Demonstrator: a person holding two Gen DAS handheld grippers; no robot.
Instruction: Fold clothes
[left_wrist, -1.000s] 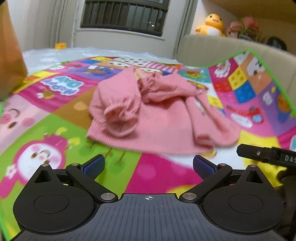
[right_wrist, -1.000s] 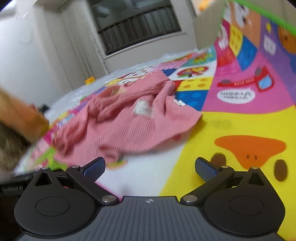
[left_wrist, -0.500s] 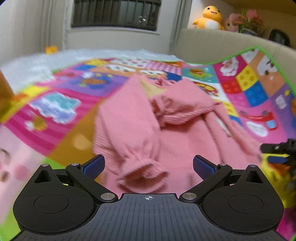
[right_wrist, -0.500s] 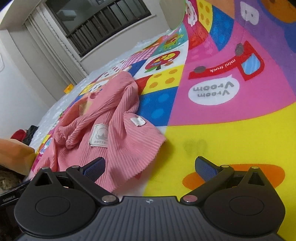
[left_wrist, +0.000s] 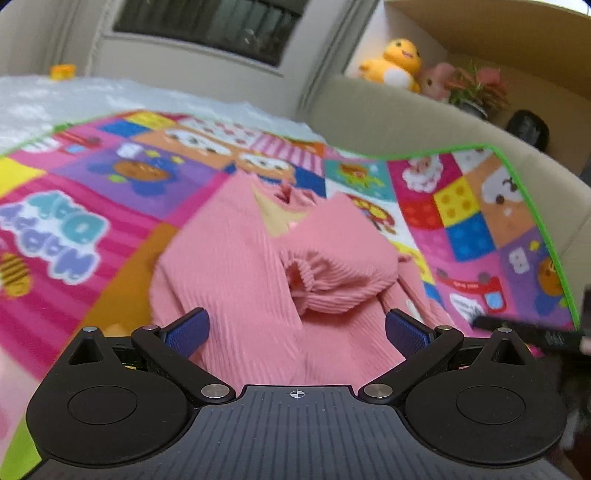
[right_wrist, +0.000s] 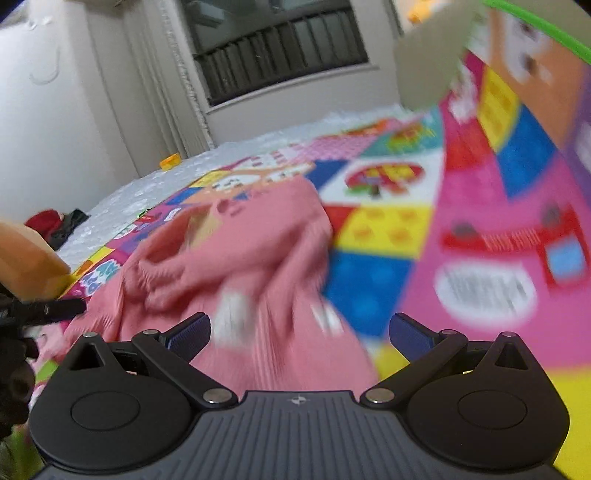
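Left wrist, pink sweater (left_wrist: 240, 266) collar far end

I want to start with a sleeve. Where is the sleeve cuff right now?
In the left wrist view the cuff lies folded across the middle of the pink sweater, just ahead of the open left gripper, on the play mat.

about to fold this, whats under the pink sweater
The pink sweater lies crumpled on the colourful play mat, one cuffed sleeve bunched on top. Whatever mat pattern or item sits beneath it is covered.
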